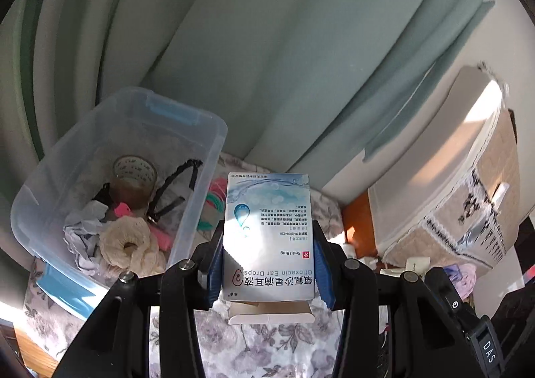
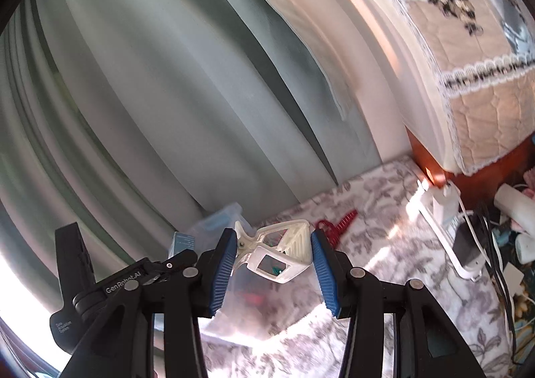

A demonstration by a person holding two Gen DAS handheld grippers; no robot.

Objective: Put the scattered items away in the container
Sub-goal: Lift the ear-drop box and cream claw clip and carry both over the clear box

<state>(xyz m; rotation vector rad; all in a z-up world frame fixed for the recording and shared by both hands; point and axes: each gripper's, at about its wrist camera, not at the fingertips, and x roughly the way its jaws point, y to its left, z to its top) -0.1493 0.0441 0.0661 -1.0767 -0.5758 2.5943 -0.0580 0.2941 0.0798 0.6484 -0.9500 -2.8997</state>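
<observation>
the left gripper (image 1: 269, 264) has its jaws clamped on an ear-drops box (image 1: 269, 237) at frame centre, right of the clear container (image 1: 200, 184). the right gripper (image 2: 272, 272) has its jaws gripping a white clip (image 2: 277, 252) at lower centre, above the floral cloth (image 2: 384, 244).

Pale green curtains (image 1: 267, 60) hang at the far side; sunlight falls across a floral cloth (image 2: 384, 211) near a quilted cover (image 2: 485, 77) on the right.

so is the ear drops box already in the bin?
No, the ear drops box sits between the left gripper's fingers, outside the clear bin.
</observation>
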